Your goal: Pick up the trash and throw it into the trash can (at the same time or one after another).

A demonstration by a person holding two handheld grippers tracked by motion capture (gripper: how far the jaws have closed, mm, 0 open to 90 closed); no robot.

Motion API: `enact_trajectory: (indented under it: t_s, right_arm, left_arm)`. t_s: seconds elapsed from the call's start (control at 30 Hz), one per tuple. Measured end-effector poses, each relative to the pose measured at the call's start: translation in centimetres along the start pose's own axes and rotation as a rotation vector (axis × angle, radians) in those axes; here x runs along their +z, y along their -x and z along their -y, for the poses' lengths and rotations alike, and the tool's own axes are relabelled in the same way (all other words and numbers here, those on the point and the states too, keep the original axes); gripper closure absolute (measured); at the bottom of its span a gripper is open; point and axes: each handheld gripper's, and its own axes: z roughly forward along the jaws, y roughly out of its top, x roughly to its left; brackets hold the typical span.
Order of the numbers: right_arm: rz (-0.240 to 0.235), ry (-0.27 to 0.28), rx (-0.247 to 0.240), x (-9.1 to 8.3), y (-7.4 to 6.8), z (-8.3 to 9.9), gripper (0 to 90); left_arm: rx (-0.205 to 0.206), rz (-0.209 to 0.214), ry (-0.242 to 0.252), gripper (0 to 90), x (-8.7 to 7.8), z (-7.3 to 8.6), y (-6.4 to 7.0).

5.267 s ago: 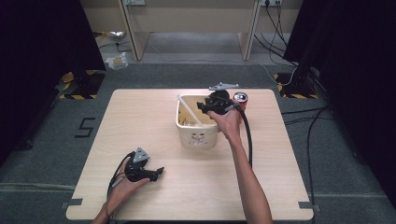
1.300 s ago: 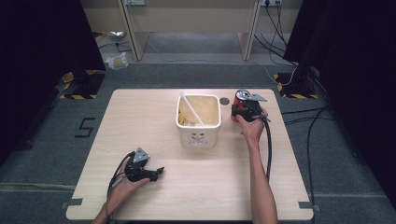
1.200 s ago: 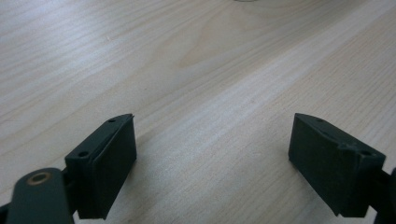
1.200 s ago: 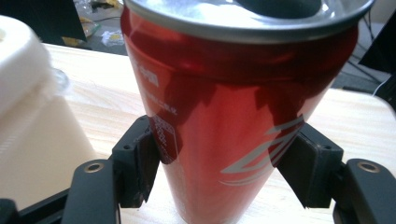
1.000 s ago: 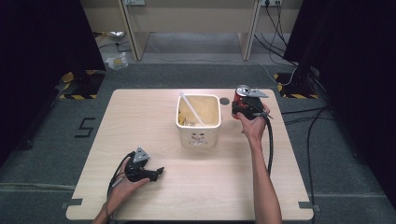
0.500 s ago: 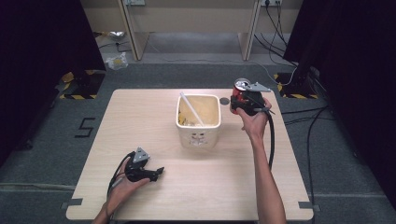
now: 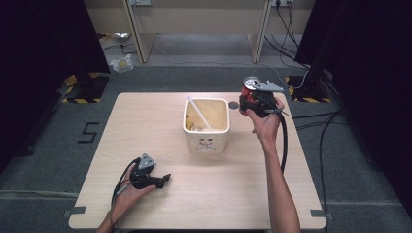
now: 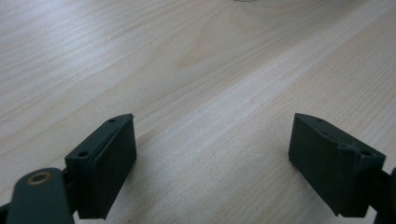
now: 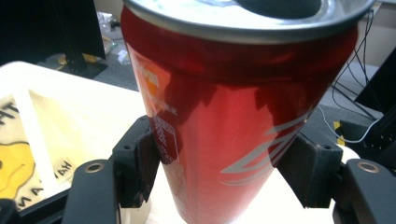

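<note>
Red drink can [image 9: 233,112] clamped between the jaws of the right claw [image 7: 253,99], gripped on its lower half; rim and top facing up, can upright or nearly so. In the high view the can [image 7: 251,84] is held off the wood worktop [image 7: 160,116], at the far right corner, just right of the cream square tub [image 7: 206,125]. A white stick [image 7: 199,113] leans inside the tub over yellowish contents. Small dark disc [image 7: 233,105] lies on the worktop between tub and can.

Left claw [image 7: 154,179] rests at the near left, jaws spread wide, nothing between them; left gripper view has bare wood grain.

Step, as judged: can in transport, carried above the worktop. Next move likely calls for a steady, level carry and a placement clear of the tub's rim.

Writing: small white print and a silver swoosh on the can, illegible. Tub interior carries dark letters, partly cut off; not readable. Floor tape reads "5" [image 7: 88,132].
</note>
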Motion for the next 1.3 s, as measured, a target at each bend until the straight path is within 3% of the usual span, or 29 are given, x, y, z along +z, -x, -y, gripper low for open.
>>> enact_trajectory:
  t_s: [0.13, 0.5, 0.6, 0.87, 1.3]
  right_arm:
    - [-0.006, 0.016, -0.005, -0.5, -0.3, -0.4, 34.5]
    - [-0.082, 0.056, -0.033, -2.1, -2.5, -2.5, 34.5]
    - [-0.105, 0.065, -0.018, -2.1, -2.8, -2.8, 34.5]
    - [-0.159, 0.054, -0.057, -1.4, -5.1, -3.5, 34.5]
    - [-0.223, 0.015, -0.072, 0.0, -7.0, -2.8, 34.4]
  left_arm:
    - [0.0, 0.0, 0.0, 14.3, 0.0, 0.0, 0.0]
    - [0.0, 0.0, 0.0, 14.3, 0.0, 0.0, 0.0]
    - [0.0, 0.0, 0.0, 14.3, 0.0, 0.0, 0.0]
    - [0.003, -0.001, 0.0, 14.3, 0.0, 0.0, 0.0]
    - [0.003, -0.001, 0.0, 14.4, 0.0, 0.0, 0.0]
